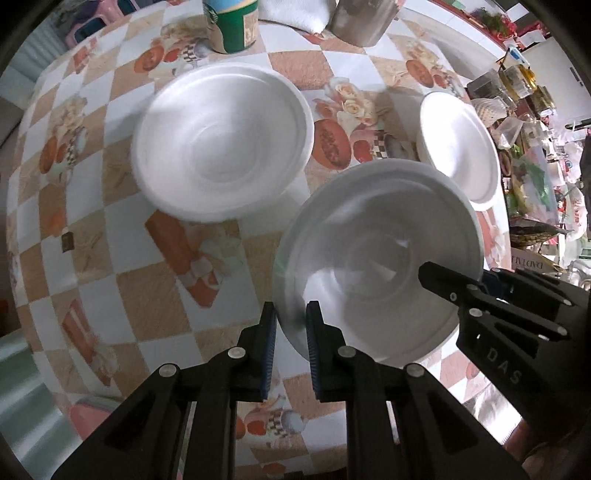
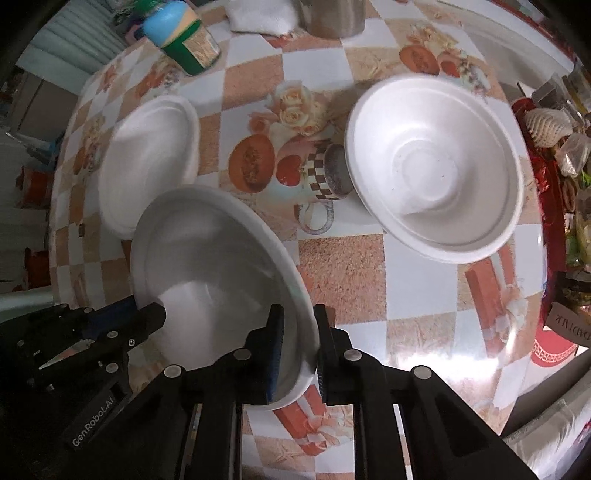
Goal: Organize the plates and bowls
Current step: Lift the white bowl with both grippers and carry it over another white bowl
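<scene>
Round table (image 1: 122, 284) with a checkered orange-and-white cloth, fruit and roses printed all over it, and a pile of clutter off past its right edge. At the far side there's a green-labelled tub (image 1: 232, 24), a metal pot (image 1: 364, 18) and something white and cloth-like between them.

I've got one white foam bowl (image 1: 380, 254) pinched from both sides. My left tool (image 1: 291, 332) is closed down narrow on its near-left rim, one finger inside the bowl and one outside. My right tool (image 2: 300, 343) is doing the same on the opposite rim, again with the rim squeezed between the pads. The bowl is tilted, and it looks lifted off the cloth, though I can't say for certain from these angles.

The other two bowls sit flat on the table. One foam bowl (image 1: 221, 140) is further back on the left, in front of the tub. The other, a deeper bowl (image 2: 436, 166), is off to the right, next to the printed cup and melon picture. Both are well apart from the one I'm holding, nothing stacked.
</scene>
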Action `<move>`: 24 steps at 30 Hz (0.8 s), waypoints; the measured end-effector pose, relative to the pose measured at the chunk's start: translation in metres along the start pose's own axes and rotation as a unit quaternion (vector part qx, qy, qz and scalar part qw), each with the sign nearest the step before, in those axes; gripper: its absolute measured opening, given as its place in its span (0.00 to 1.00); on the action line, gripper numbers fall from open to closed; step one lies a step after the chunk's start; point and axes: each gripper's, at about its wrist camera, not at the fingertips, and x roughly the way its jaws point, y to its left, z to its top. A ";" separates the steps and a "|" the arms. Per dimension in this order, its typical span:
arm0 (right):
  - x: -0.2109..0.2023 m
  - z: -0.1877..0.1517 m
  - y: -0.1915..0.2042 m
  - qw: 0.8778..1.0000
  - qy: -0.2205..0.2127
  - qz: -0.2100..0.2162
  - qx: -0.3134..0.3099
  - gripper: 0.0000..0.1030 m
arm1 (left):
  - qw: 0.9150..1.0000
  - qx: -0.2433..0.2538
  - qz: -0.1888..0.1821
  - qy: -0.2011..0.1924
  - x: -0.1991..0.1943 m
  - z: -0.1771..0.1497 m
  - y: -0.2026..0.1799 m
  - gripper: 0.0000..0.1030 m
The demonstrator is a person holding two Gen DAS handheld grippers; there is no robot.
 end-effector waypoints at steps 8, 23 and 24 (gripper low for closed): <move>-0.016 -0.020 0.014 1.000 -0.001 0.008 -0.013 0.17 | 1.000 -0.022 0.015 -0.016 -0.020 -0.020 0.011 0.17; -0.031 0.024 0.068 0.998 -0.023 0.005 -0.052 0.17 | 0.995 -0.068 0.034 -0.060 -0.060 0.009 0.051 0.17; -0.032 0.030 0.072 0.998 -0.023 0.004 -0.052 0.17 | 0.995 -0.071 0.033 -0.063 -0.063 0.012 0.053 0.17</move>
